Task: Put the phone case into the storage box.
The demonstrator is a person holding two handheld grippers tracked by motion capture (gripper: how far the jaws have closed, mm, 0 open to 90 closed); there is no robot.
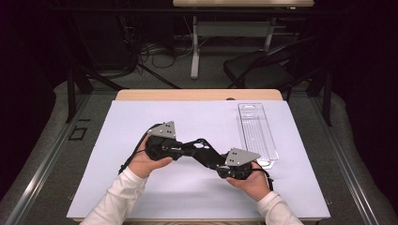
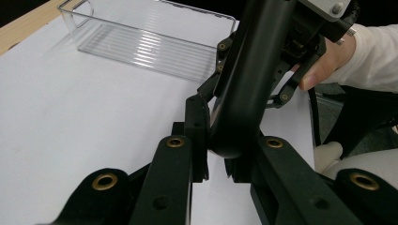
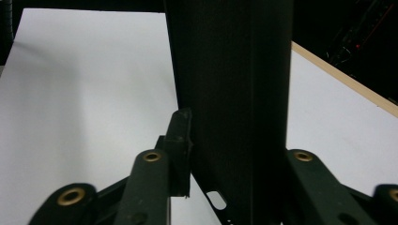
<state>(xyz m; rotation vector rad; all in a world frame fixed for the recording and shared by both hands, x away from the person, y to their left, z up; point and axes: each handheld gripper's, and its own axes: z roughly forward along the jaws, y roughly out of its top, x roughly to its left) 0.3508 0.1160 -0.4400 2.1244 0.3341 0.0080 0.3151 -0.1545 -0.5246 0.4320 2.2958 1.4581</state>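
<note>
At the left of centre in the high view, the left hand (image 1: pixel 146 161) holds the left claw (image 1: pixel 199 149) low over the white sheet (image 1: pixel 155 117) that covers the worktop (image 1: pixel 197 95), its jaws pointing toward the frame's right. A black curved bar (image 2: pixel 248 79) sits between those jaws in the left claw's own view, so the left claw is closed on it. Right of centre, the right hand (image 1: pixel 253 183) holds the right claw (image 1: pixel 202 151), pointing left; in its own view the same bar (image 3: pixel 234 108) is clamped between its jaws. At the upper right of the sheet a clear plastic tray (image 1: pixel 256 133) lies lengthwise, just beside the right claw's body.
</note>
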